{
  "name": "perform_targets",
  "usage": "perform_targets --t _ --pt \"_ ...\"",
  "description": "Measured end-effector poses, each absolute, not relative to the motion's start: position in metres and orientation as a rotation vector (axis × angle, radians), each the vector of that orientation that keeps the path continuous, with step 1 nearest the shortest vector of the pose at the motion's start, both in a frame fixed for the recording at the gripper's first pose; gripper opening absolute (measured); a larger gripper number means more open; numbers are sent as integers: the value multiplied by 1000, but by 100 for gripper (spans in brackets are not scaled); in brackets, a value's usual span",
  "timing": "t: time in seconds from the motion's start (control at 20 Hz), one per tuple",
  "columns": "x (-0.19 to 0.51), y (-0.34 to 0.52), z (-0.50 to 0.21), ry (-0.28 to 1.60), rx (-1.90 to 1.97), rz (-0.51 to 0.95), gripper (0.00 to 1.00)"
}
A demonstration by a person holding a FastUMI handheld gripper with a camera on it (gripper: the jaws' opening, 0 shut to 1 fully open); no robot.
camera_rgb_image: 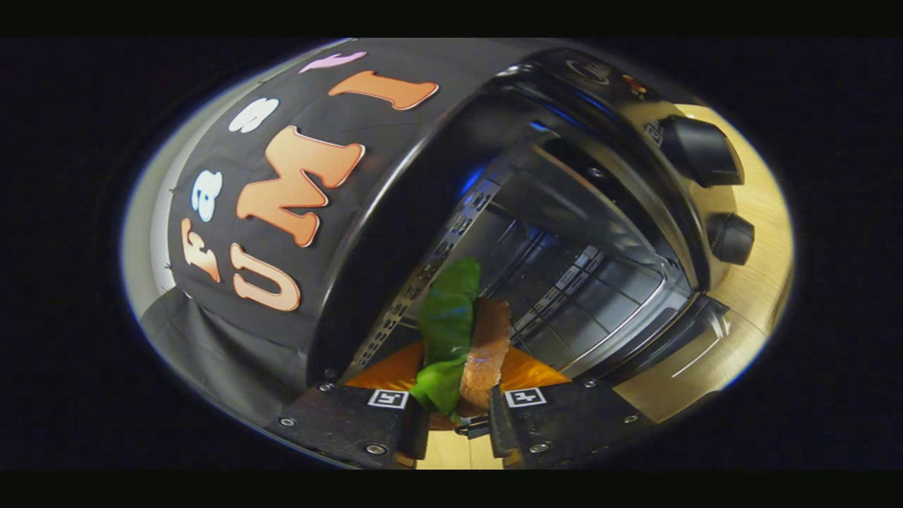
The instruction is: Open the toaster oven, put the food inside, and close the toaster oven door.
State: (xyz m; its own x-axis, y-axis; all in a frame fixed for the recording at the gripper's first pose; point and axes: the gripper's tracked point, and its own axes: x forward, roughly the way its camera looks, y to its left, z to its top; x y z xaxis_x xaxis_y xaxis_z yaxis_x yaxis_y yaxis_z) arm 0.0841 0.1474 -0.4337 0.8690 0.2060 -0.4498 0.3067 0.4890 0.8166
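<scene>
The view is tilted. My gripper (pixel 455 416) is shut on a toy sandwich (pixel 465 346) with green lettuce, a brown slice and orange bread, which stands up between the fingers. Just beyond it the black toaster oven (pixel 395 233) gapes with its cavity and wire rack (pixel 585 289) in sight. The oven's door (pixel 677 353) hangs down open to the right of the sandwich. Two black knobs (pixel 702 152) sit on the oven's control panel beyond the door.
The oven stands on a light wooden table (pixel 755 212). Black cloth, the booth's wall (pixel 233 331), rises to the left of the oven, with a pale strip beyond it.
</scene>
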Motion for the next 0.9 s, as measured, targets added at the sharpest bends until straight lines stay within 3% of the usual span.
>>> perform_targets --t 0.15,0.2,0.35,0.55,0.9 --pt "82 145 -438 552 1017 -106 42" --pt "77 146 -438 575 992 -109 51" --pt "64 140 -433 612 867 -106 66" --pt "47 135 -413 631 737 -52 97" --pt "1 124 -390 691 615 21 98"
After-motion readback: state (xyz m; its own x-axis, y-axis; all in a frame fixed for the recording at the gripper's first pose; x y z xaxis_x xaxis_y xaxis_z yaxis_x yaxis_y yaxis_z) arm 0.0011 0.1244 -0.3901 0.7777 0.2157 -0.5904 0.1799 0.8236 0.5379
